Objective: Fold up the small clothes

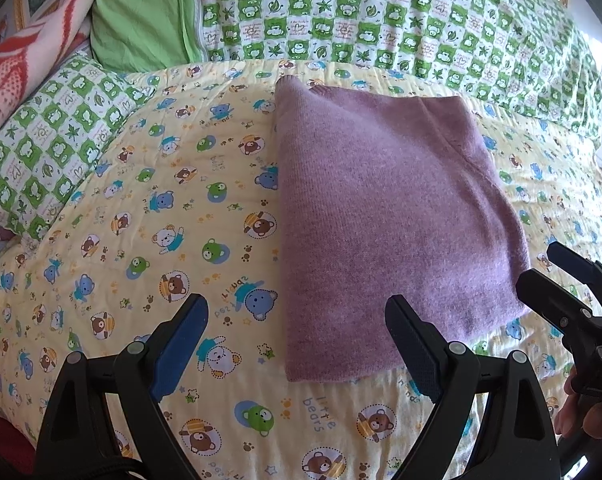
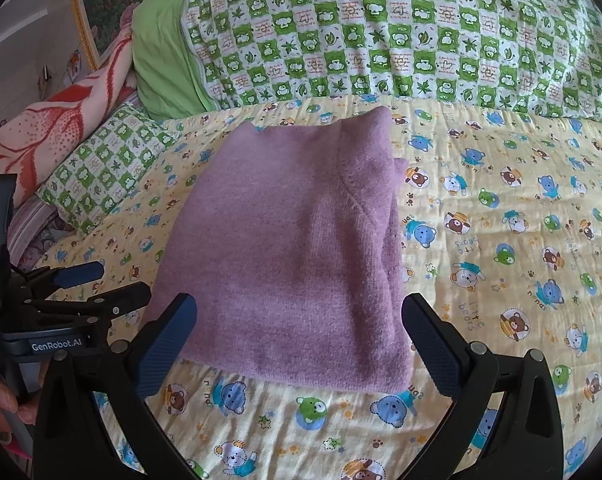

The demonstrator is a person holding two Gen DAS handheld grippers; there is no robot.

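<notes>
Here, much is cut off: the fisheye edges darken the corners, and only fingertips of a hand [image 1: 577,416] show at the lower right of the left wrist view, with part of the other hand [image 2: 1,400] at the lower left of the right wrist view. How many layers the folded garment has cannot be made out.

The left gripper [image 1: 297,344] is released, its blue-padded fingers spread wide and holding nothing; the right gripper [image 2: 299,340] is likewise spread and bare. Each one shows in the other's camera, off to the side.

A folded mauve knit sweater [image 1: 385,216] lies flat just ahead of both grippers, ahead and to the right of the left one, and straight ahead between the fingers of the right one, its near edge just beyond their tips.

It rests on a pale yellow quilt [image 1: 121,240] printed with cartoon bears. Beyond the sweater lies a green-and-white checked blanket [image 2: 381,36], with a matching pillow [image 1: 49,148] far left, and a red-and-pink patterned blanket [image 2: 61,128] past that. A framed picture [image 2: 109,4] leans at the far left.

The quilt reads "little bears" in several spots. The left gripper's body reads "GenRobot.AI".
</notes>
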